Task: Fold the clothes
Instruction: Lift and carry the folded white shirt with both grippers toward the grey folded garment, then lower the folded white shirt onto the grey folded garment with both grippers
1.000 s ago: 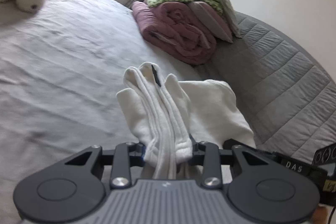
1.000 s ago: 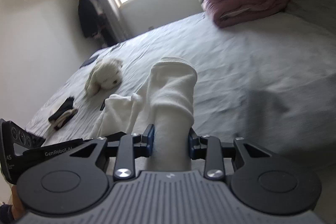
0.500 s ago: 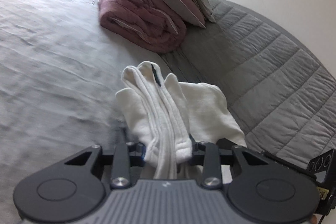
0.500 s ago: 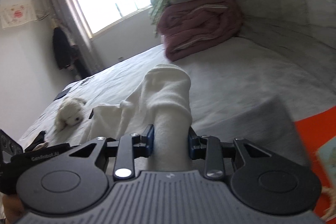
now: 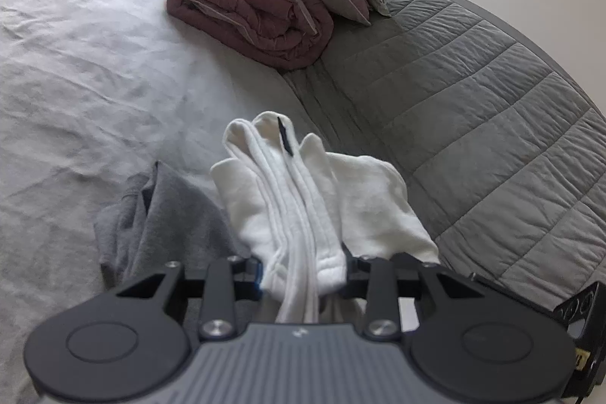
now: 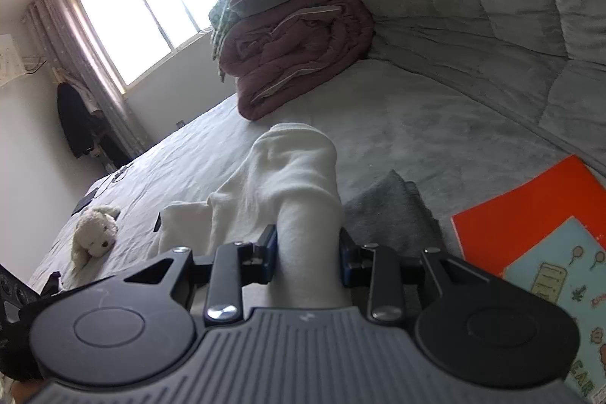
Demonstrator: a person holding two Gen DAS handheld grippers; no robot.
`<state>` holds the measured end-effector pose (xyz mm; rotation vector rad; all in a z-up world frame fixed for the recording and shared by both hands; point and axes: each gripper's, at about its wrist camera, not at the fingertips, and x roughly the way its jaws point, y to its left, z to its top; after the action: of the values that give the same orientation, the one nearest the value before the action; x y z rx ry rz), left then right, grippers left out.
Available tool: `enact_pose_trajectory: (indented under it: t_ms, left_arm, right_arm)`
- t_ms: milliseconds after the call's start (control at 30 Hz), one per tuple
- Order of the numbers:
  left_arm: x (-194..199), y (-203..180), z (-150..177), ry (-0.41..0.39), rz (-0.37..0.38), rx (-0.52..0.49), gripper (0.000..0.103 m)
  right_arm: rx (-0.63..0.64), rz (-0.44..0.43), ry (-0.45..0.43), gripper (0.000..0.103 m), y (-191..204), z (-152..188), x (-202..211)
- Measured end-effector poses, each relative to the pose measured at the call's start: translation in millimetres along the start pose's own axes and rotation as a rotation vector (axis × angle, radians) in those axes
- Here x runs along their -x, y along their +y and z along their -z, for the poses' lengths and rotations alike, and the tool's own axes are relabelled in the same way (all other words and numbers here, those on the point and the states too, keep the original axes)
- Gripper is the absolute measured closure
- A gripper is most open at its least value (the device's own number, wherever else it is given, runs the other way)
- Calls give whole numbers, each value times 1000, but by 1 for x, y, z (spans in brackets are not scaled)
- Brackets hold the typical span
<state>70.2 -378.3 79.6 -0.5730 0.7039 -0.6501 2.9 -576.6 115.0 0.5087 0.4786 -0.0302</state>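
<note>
One bed (image 5: 75, 70), bedding stack (image 5: 257, 6), window (image 6: 144, 14).

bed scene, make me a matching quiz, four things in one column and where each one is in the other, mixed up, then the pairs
Things
1. white garment
2. grey garment
3. maroon quilt
4. plush dog

Places
A. rolled up under the pillows by the headboard
B. lying alone on the sheet, far side from the headboard
C. clamped in both grippers
D. on the bed under the held cloth

Pairs: 1-C, 2-D, 3-A, 4-B
</note>
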Motion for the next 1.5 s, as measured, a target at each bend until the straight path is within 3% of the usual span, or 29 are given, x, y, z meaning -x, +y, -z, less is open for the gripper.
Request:
enact_pose_trajectory:
  t_ms: [700,900,1100,1300,1500]
  left_arm:
    - [-6,-2,9,-28,-60,10,69]
    - [-10,6,15,-26,-70,35,67]
    - [-11,8,14,-24,-75,44,62]
    - [-8,8,9,-22,-80,61,57]
    - [8,6,-3,-53,-84,71,52]
  right_arm:
    - [-83,-3,-23,67,-22,3,-15]
    - [-50,119,-62,53,-17,6,-15]
    - [12,202,-118,53,-5,3,-2]
    - [51,179,-170,53,15,0,14]
    - [49,130,-154,53,18,2,14]
